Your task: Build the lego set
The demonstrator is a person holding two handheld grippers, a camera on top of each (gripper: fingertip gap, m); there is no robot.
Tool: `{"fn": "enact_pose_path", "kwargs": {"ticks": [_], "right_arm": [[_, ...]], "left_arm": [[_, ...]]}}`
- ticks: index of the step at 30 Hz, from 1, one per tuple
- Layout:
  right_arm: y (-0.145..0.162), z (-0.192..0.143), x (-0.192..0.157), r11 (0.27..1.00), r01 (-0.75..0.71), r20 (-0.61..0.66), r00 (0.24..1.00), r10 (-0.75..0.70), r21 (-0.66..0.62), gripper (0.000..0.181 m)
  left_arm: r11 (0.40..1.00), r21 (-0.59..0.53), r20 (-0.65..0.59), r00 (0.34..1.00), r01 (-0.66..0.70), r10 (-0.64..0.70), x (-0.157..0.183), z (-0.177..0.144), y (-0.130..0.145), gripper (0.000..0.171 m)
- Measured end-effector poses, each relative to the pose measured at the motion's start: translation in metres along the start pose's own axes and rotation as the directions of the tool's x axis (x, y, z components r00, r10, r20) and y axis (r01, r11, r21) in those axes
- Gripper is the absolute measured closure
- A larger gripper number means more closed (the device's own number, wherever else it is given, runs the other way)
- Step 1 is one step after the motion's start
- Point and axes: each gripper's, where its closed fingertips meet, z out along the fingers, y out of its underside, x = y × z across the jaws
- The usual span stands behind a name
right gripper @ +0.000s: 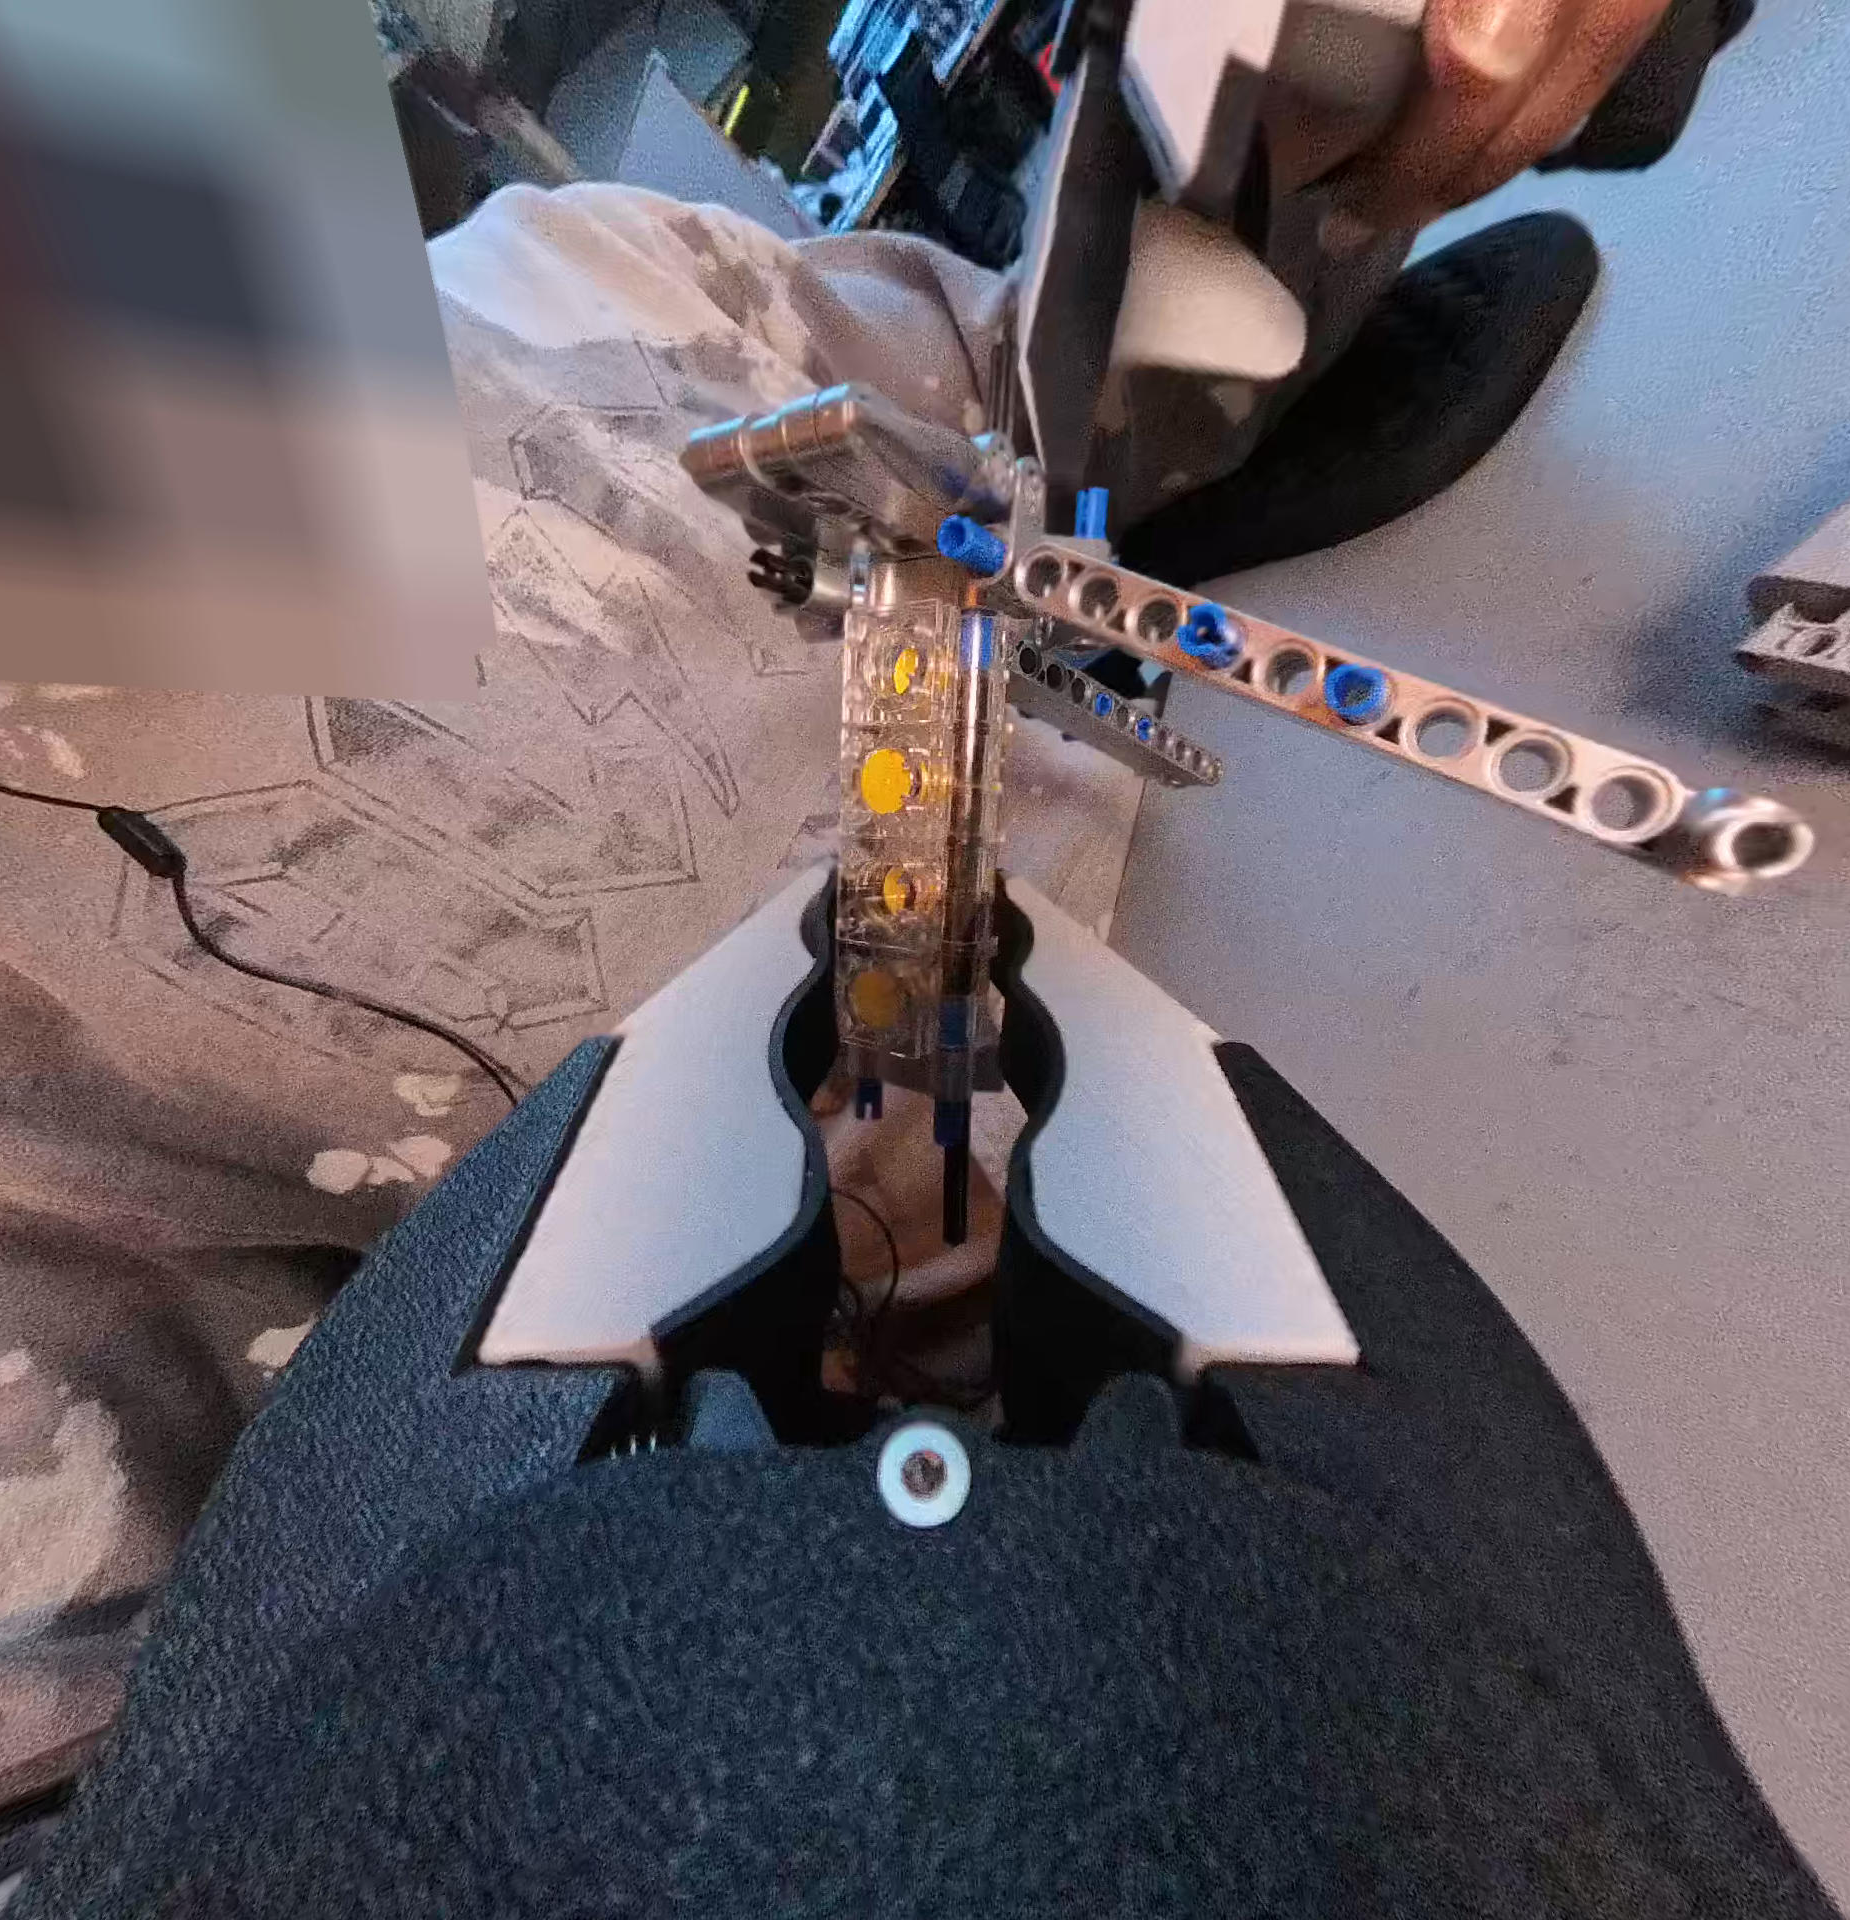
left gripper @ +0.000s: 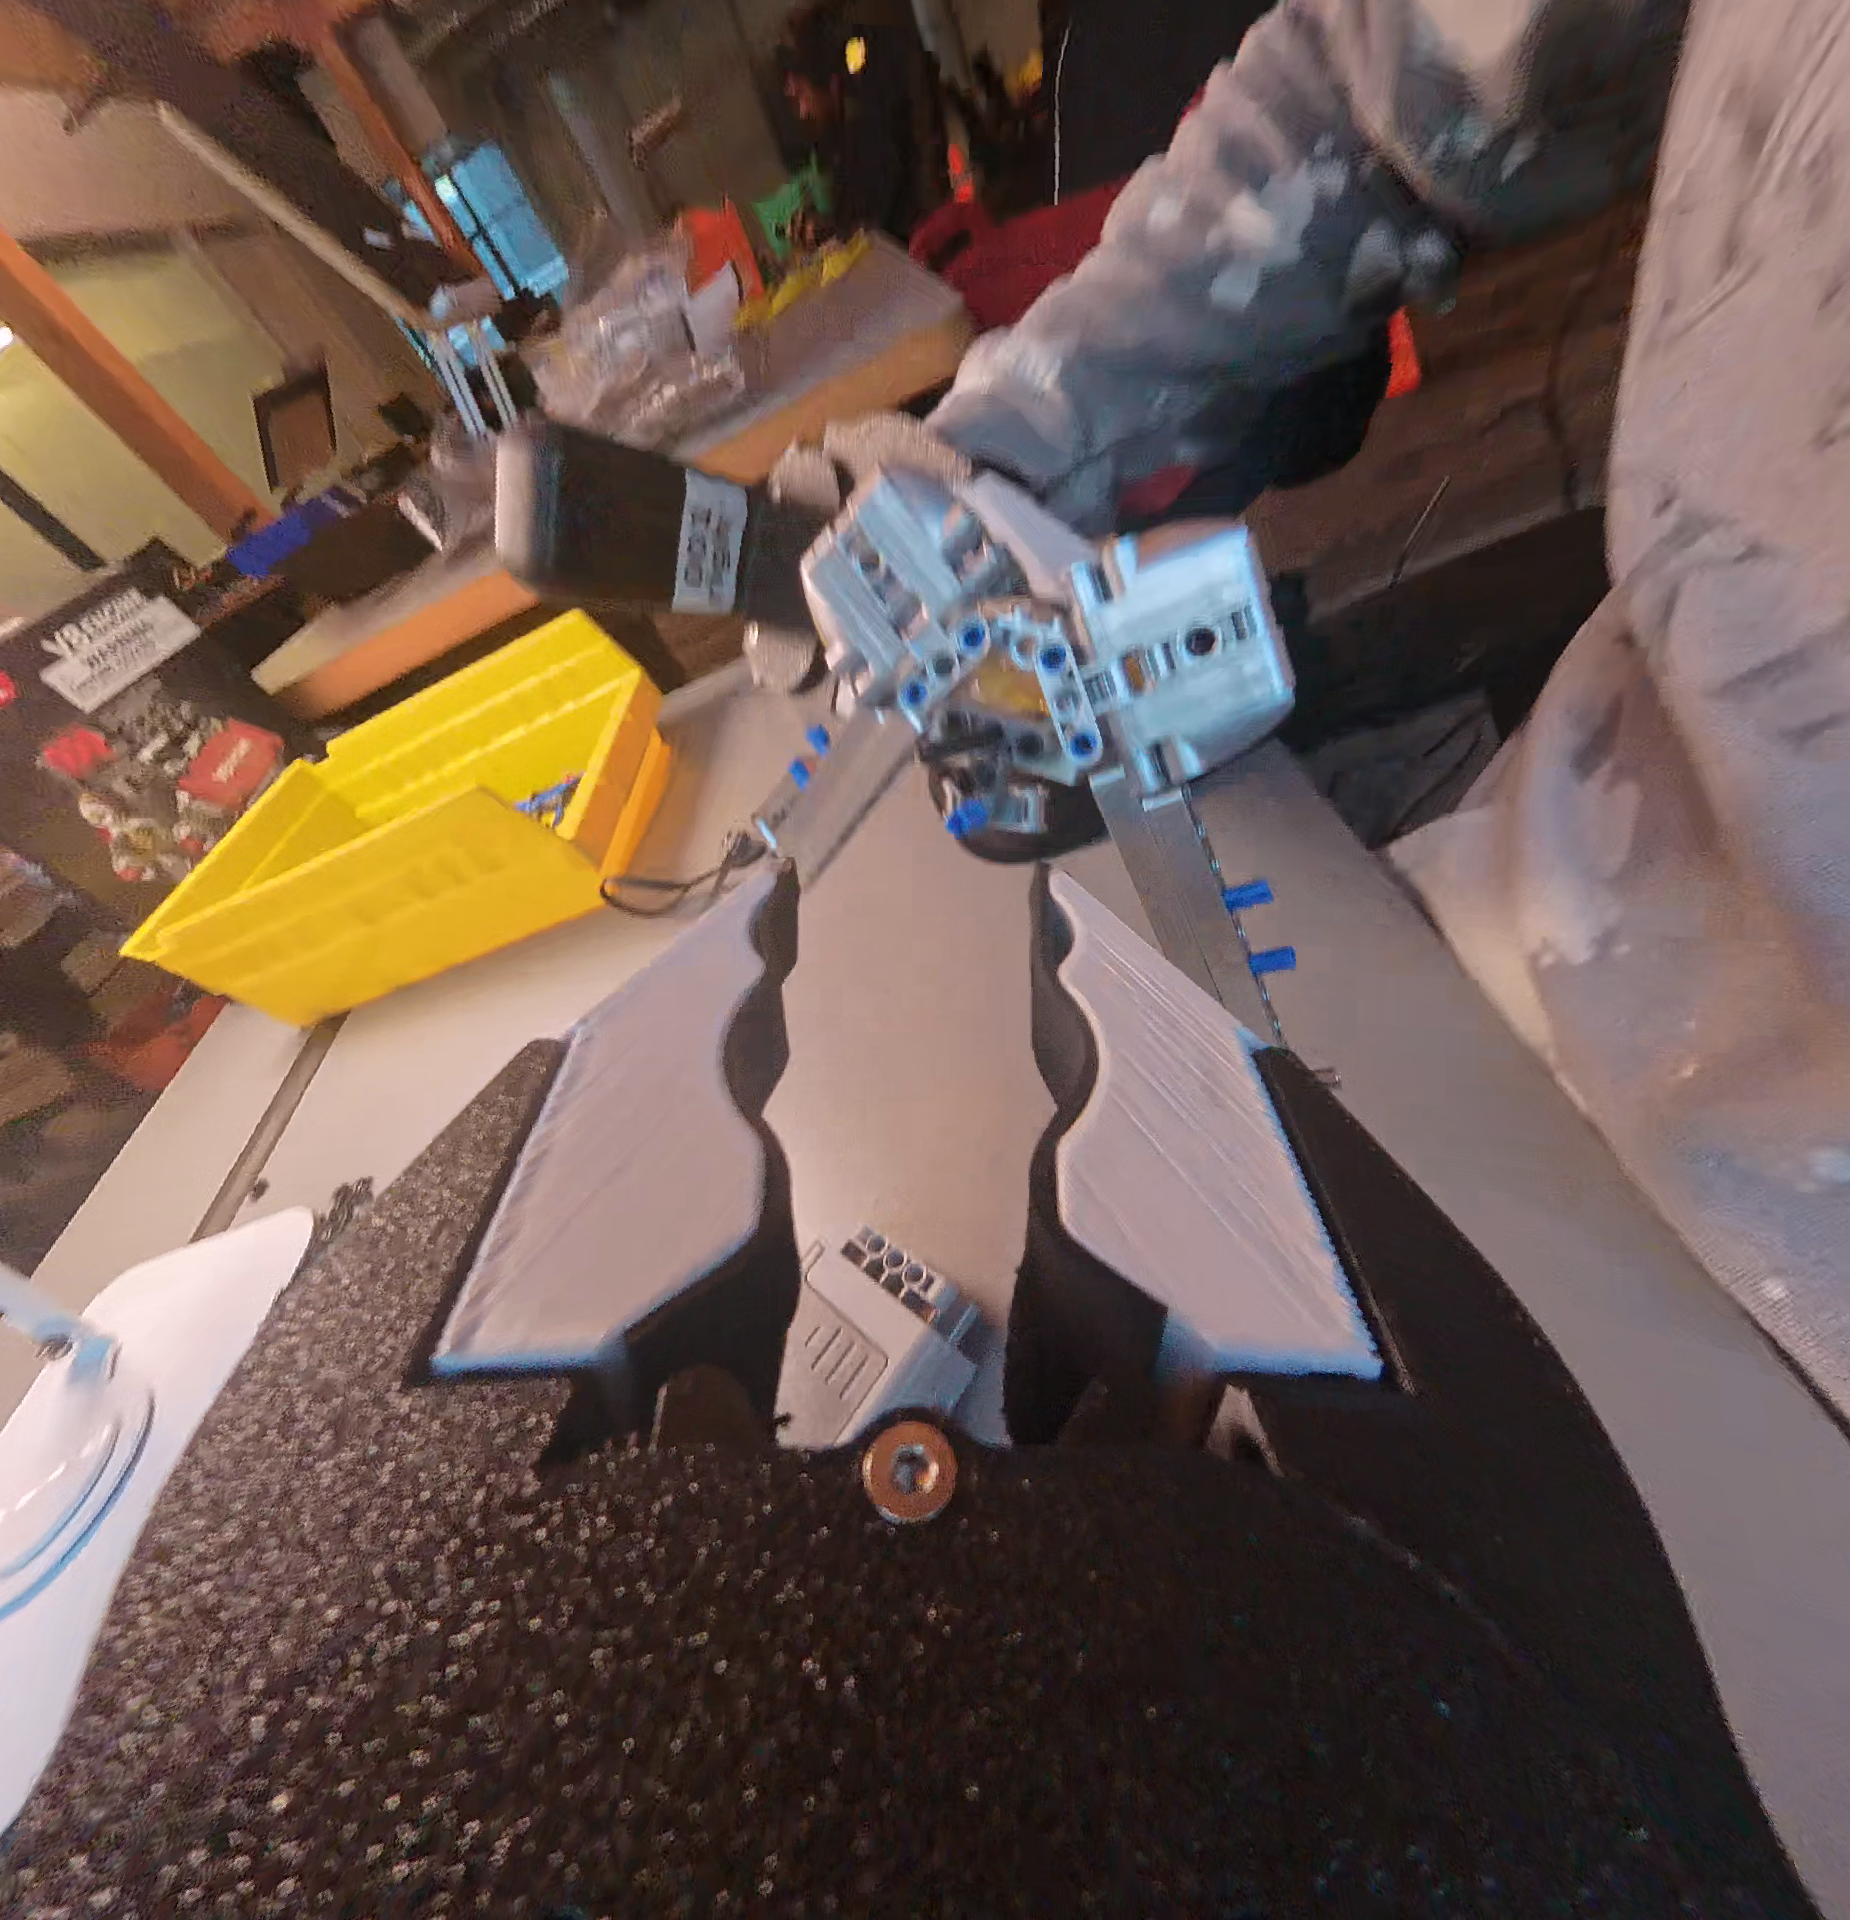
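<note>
My right gripper is shut on a clear block with yellow discs, the core of a grey building-toy assembly. A long grey holed beam with blue pins sticks out from it to the right. In the left wrist view the same assembly hangs above the grey table, just beyond my left gripper, which is open and empty. A small grey block lies on the table below, between its fingers. The left gripper's body and a hand show at the top of the right wrist view.
A yellow bin stands on the table at the left. A white rounded object sits at the lower left. Another grey toy part lies at the right edge. A person's camouflage sleeve fills the right, and a black cable crosses the clothing. The grippers' ends are close to 8 cm from one another.
</note>
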Motion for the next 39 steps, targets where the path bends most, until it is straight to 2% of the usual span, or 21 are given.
{"fn": "enact_pose_path", "kwargs": {"ticks": [3,9,14,18,20,22,24,25,27,29,30,31,34,37,39], "right_arm": [[0.002,0.003,0.000,0.997,-0.031,0.081,0.996,0.037,-0.076,0.157],[0.001,0.008,0.005,0.990,-0.076,0.181,0.979,0.097,-0.120,0.157],[0.000,0.005,0.013,0.991,-0.095,0.189,0.976,0.112,-0.095,0.157],[-0.007,0.004,0.024,0.997,-0.077,0.132,0.988,0.079,-0.021,0.155],[-0.009,0.006,0.034,1.000,-0.020,0.032,0.999,0.020,0.009,0.149],[-0.010,0.009,0.045,0.996,0.095,-0.124,0.988,-0.094,0.003,0.139],[-0.005,0.014,0.058,0.974,0.210,-0.304,0.926,-0.225,-0.080,0.122],[-0.003,0.015,0.065,0.952,0.273,-0.398,0.865,-0.306,-0.138,0.110],[-0.003,0.016,0.078,0.905,0.348,-0.570,0.704,-0.425,-0.245,0.097],[-0.008,0.007,0.095,0.867,0.366,-0.731,0.478,-0.487,-0.339,0.084],[-0.010,0.001,0.099,0.848,0.372,-0.776,0.373,-0.508,-0.377,0.084],[-0.010,0.000,0.101,0.845,0.370,-0.805,0.314,-0.504,-0.385,0.083],[-0.012,0.011,0.106,0.865,0.387,-0.855,0.275,-0.440,-0.320,0.081],[-0.019,0.011,0.113,0.844,0.436,-0.866,0.235,-0.441,-0.311,0.120],[-0.020,0.015,0.110,0.861,0.434,-0.844,0.326,-0.426,-0.267,0.121]], "left_arm": [[0.999,0.023,-0.030,0.999,-0.039,0.039,0.006,-0.007,-0.017,0.141],[0.987,-0.121,-0.112,0.989,-0.109,0.095,0.026,-0.002,-0.005,0.166],[0.974,-0.190,-0.144,0.985,-0.123,0.096,0.032,-0.002,0.003,0.170],[0.991,-0.134,-0.134,0.991,-0.031,0.013,0.030,-0.002,0.005,0.170],[0.995,-0.078,-0.127,0.989,0.069,-0.078,0.025,-0.004,0.007,0.170],[0.988,-0.049,-0.122,0.980,0.150,-0.155,0.023,-0.004,0.013,0.170],[0.976,-0.036,-0.109,0.970,0.216,-0.219,0.020,-0.004,0.021,0.170],[0.969,-0.036,-0.103,0.963,0.245,-0.248,0.018,-0.004,0.024,0.171],[0.955,-0.031,-0.089,0.951,0.295,-0.297,0.015,-0.003,0.029,0.171],[0.943,-0.013,-0.079,0.940,0.333,-0.333,0.010,-0.003,0.029,0.171],[0.939,-0.007,-0.075,0.937,0.343,-0.342,0.008,-0.003,0.029,0.171],[0.937,-0.002,-0.072,0.935,0.348,-0.348,0.007,-0.002,0.028,0.171],[0.936,0.013,-0.087,0.933,0.353,-0.351,0.008,0.001,0.025,0.171],[0.935,0.023,-0.107,0.931,0.354,-0.350,0.010,0.004,0.021,0.171],[0.934,0.024,-0.102,0.931,0.355,-0.351,0.008,0.003,0.020,0.171]]}}
